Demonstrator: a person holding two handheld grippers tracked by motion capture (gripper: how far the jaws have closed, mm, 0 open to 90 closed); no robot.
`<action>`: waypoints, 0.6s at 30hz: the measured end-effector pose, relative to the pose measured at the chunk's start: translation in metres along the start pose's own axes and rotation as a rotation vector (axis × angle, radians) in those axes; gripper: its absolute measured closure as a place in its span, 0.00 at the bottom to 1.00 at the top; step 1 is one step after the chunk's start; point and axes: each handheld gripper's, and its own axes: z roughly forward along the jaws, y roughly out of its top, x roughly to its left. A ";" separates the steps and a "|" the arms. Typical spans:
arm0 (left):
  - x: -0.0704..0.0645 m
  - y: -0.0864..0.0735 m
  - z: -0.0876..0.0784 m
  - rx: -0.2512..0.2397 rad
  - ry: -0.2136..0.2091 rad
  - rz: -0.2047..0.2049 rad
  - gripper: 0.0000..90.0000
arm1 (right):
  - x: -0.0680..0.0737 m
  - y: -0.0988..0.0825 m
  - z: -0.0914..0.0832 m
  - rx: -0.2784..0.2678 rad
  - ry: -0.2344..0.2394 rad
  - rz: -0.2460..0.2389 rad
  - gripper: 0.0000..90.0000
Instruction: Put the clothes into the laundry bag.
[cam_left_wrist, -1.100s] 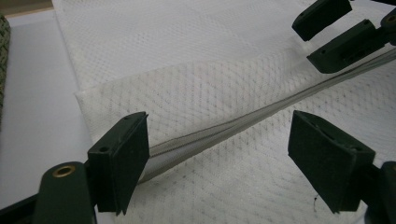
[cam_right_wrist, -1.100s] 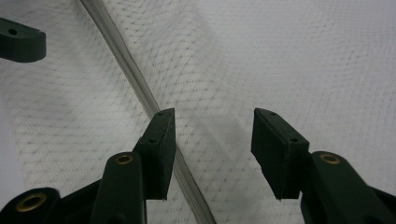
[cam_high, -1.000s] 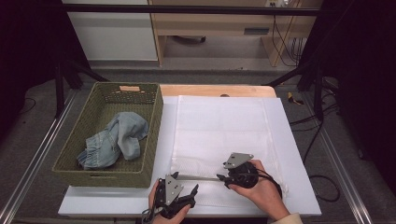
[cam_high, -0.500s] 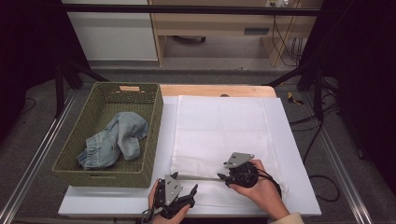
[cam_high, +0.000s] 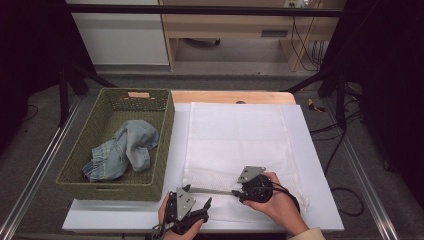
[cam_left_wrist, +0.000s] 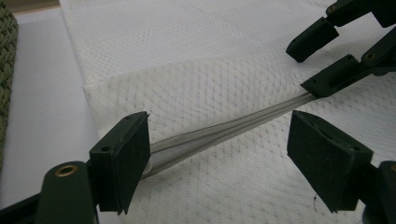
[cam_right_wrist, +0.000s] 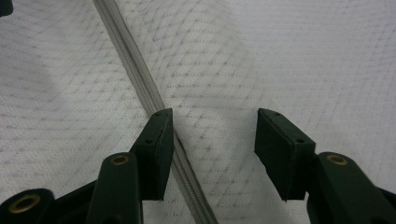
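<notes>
Working near the bottom edge of the high view, a person held the left gripper at lower centre and the right gripper just to its right, both over the near end of a white mesh laundry bag spread flat on a white board. A grey zipper ran as a thin line between the two tools along the bag's folded near part. In the left gripper view, the zipper crossed from lower left to upper right, its near end lying against the inner face of the left-hand jaw; that gripper's jaws stood spread, pinching nothing, and the right gripper appeared at upper right with one jaw tip at the zipper's far end. In the right gripper view, the zipper ran diagonally down from the upper left and passed just beside the left-hand jaw; these jaws, which had just been opening, stood apart with only mesh between them. At left in the high view, a green woven basket held crumpled denim clothing.
</notes>
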 end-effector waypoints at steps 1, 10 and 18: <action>0.000 0.000 0.000 0.001 0.000 0.001 0.23 | 0.000 0.000 0.000 -0.001 0.003 0.001 0.51; -0.001 0.000 0.000 0.002 0.000 0.002 0.23 | -0.009 -0.001 0.003 0.013 0.014 0.054 0.59; -0.002 0.000 0.000 0.003 0.002 0.001 0.23 | -0.008 -0.001 0.005 -0.007 0.069 0.041 0.89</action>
